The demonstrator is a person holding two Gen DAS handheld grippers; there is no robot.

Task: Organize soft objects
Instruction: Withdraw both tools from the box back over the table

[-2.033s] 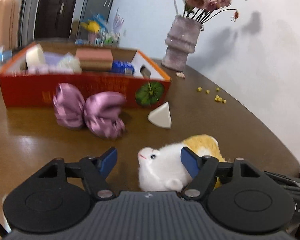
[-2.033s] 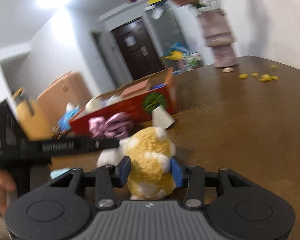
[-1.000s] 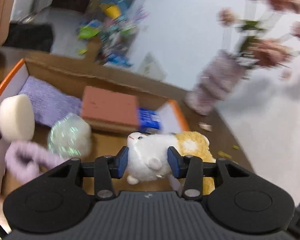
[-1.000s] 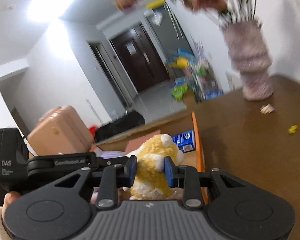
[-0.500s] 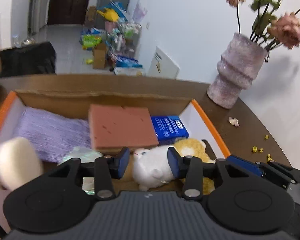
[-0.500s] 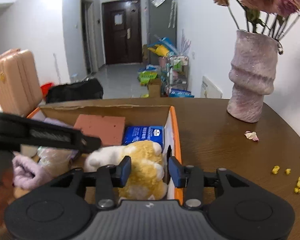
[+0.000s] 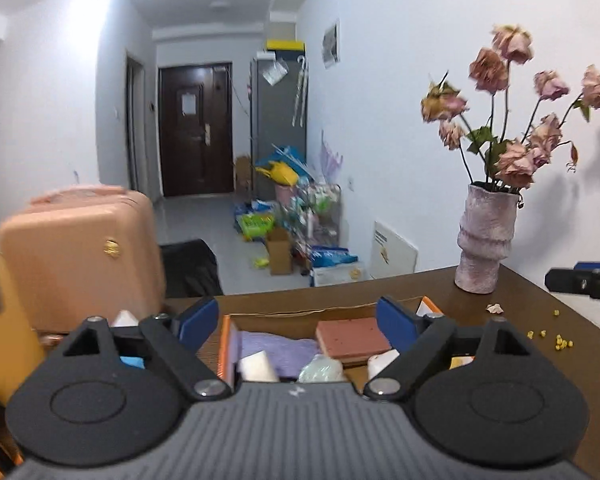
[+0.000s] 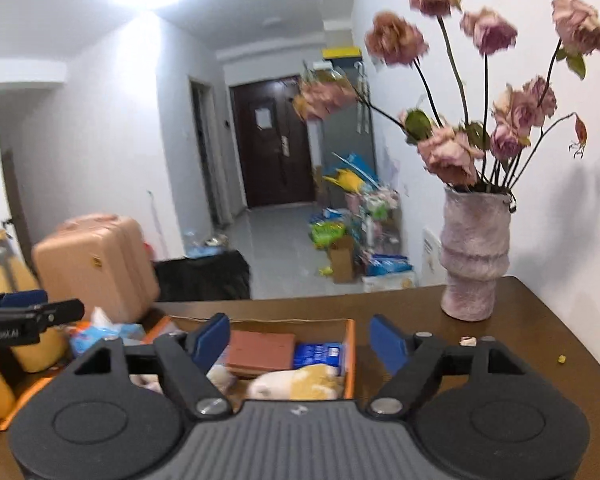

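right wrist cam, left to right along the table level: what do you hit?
Left gripper → blue tissue pack → terracotta sponge block → blue packet → box's orange right wall → petal scrap → vase → yellow crumb.

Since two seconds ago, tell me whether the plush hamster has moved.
Yes. The plush hamster went from the bare tabletop in front of the orange cardboard box to inside it, beside the blue packet. Both grippers, left and right, are open.
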